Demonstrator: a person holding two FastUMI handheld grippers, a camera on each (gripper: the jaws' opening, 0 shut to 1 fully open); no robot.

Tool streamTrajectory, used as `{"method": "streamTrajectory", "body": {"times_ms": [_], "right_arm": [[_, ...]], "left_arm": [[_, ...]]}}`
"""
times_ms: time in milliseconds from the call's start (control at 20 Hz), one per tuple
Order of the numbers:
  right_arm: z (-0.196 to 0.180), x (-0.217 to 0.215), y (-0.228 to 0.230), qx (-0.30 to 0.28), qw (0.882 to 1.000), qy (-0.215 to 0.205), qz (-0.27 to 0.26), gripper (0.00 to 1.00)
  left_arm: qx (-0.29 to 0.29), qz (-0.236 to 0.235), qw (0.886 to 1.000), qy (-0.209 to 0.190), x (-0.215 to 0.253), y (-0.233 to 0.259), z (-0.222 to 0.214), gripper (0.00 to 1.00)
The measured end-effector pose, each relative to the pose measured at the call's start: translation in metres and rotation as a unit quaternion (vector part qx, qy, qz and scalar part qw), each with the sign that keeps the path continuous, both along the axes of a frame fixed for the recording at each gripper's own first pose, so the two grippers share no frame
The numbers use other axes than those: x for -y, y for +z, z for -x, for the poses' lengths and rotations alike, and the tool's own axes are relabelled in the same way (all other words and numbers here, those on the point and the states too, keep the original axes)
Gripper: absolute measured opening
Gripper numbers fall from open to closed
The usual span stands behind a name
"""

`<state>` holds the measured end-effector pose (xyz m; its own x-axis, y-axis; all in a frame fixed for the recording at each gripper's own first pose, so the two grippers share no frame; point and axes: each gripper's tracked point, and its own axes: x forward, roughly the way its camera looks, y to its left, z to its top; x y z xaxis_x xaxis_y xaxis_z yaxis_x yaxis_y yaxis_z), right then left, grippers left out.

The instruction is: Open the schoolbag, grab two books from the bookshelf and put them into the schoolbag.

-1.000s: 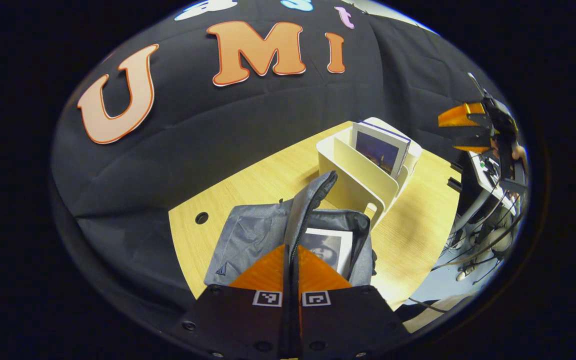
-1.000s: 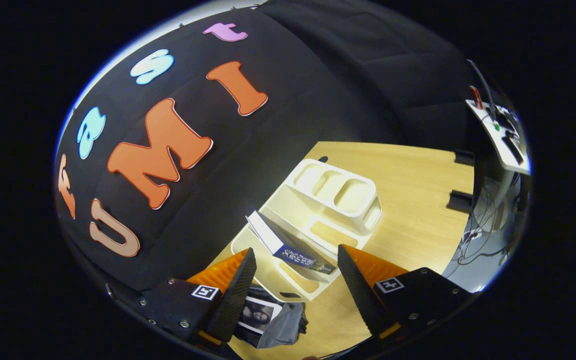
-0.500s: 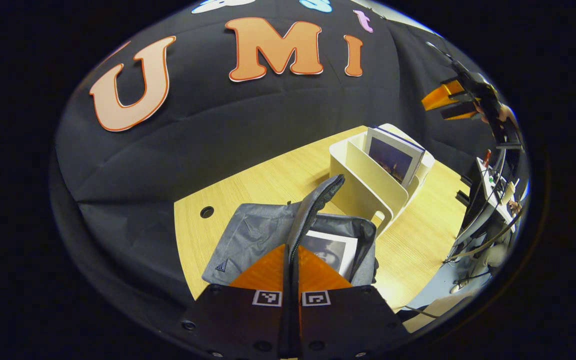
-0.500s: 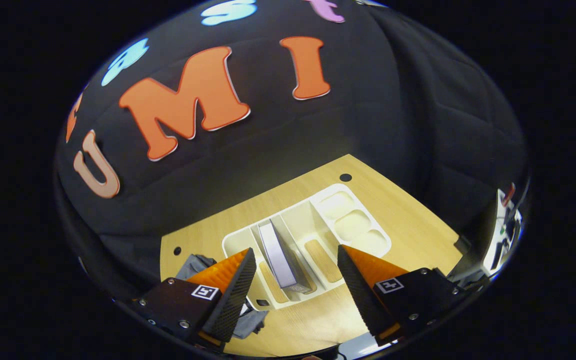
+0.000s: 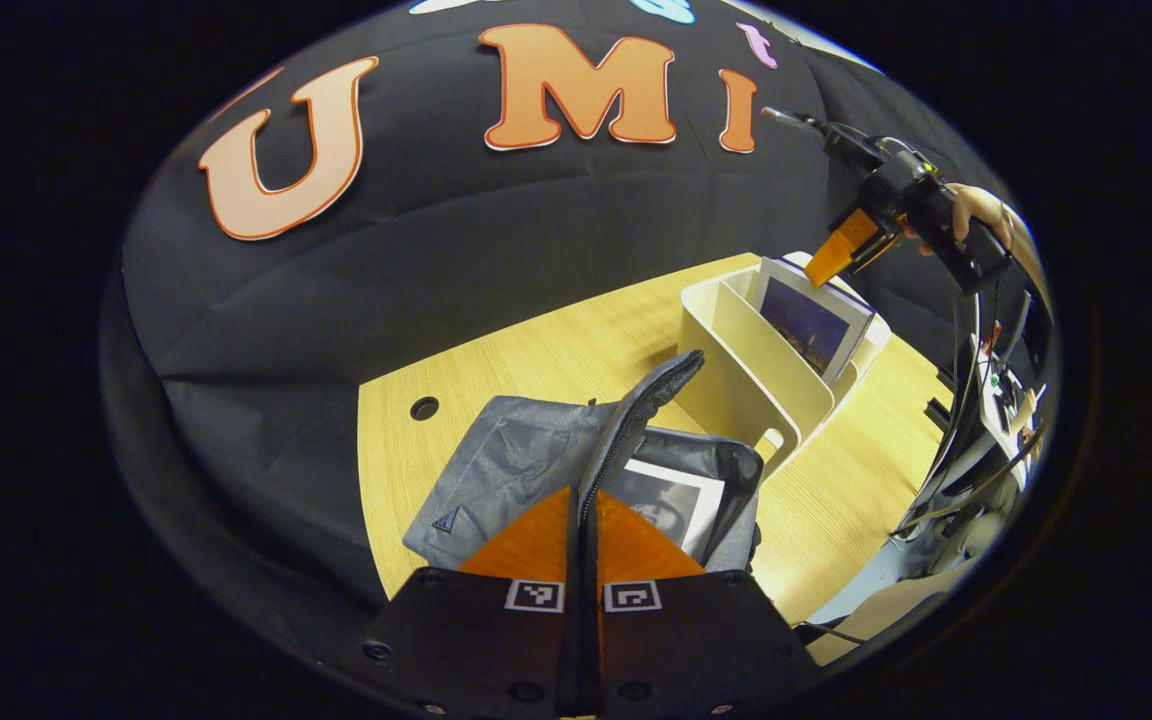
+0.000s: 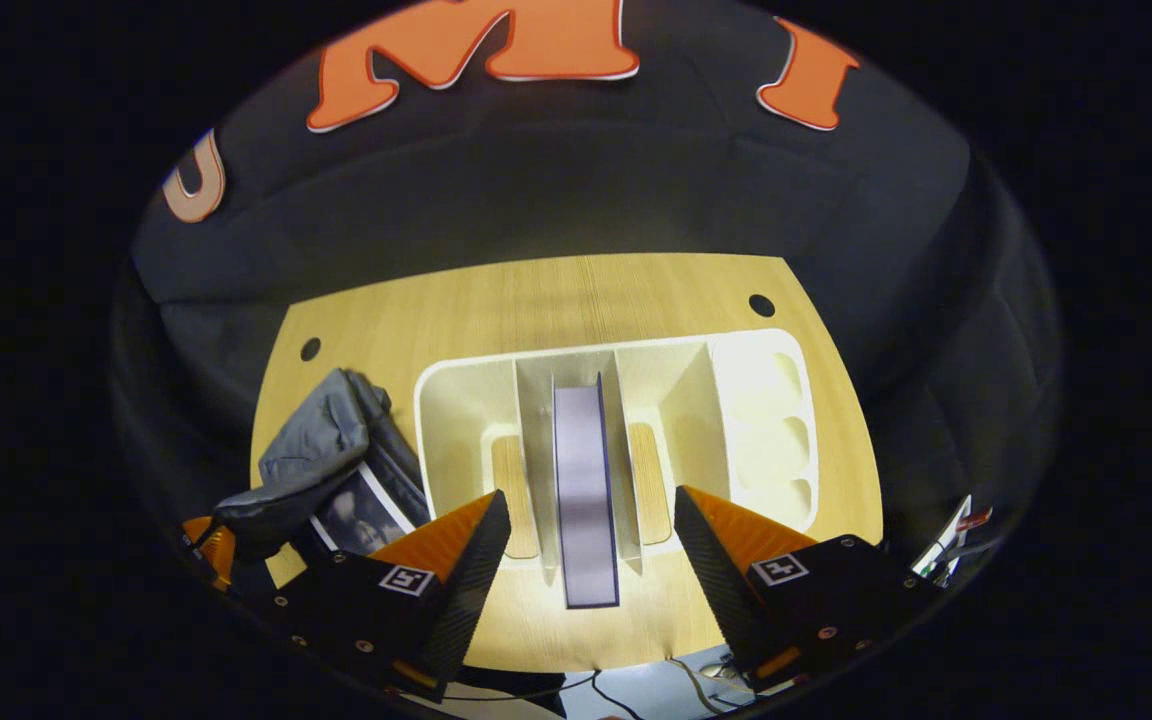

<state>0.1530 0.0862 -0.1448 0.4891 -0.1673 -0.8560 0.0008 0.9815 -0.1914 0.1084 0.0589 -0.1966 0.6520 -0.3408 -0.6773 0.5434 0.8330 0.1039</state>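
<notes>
In the left gripper view, the left gripper point(image 5: 584, 520) pinches the schoolbag point(image 5: 536, 460) flap, fingers closed on it. A book point(image 5: 671, 505) lies inside.

In the right gripper view, the right gripper point(image 6: 584, 540) hangs above the bookshelf point(image 6: 736, 400) on the counter point(image 6: 536, 300), fingers wide apart. One book point(image 6: 584, 480) stands in the middle slot.

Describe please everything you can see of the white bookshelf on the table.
The bookshelf is a cream-white organiser, plastic by its look, standing on the wooden table beside the schoolbag. Upright dividers split it into slots with oblong cut-outs in the floor; one end has three small round-cornered pockets. One book stands upright in the middle slot. The right gripper, open, hangs above that book, a finger on each side.
</notes>
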Motion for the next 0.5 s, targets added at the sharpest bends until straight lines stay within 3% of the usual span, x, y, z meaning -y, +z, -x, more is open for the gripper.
{"method": "streamTrajectory", "body": {"times_ms": [200, 300, 400, 500], "right_arm": [[-0.011, -0.003, -0.025, -0.033, 0.999, -0.005, -0.023, 0.99], [-0.012, -0.002, -0.039, -0.048, 0.998, -0.007, -0.028, 0.88], [-0.011, 0.001, -0.051, -0.056, 0.998, -0.01, -0.028, 0.63], [-0.012, 0.0, -0.056, -0.055, 0.998, -0.017, -0.038, 0.52]], "left_arm": [[-0.008, -0.003, 1.0, 0.01, 0.0, -0.006, 0.0, 0.01], [-0.012, -0.005, 1.0, 0.015, 0.001, -0.009, 0.0, 0.0], [-0.015, -0.007, 1.0, 0.02, 0.0, -0.011, 0.001, 0.0], [-0.019, -0.007, 1.0, 0.022, 0.0, -0.015, 0.003, 0.0]]}}
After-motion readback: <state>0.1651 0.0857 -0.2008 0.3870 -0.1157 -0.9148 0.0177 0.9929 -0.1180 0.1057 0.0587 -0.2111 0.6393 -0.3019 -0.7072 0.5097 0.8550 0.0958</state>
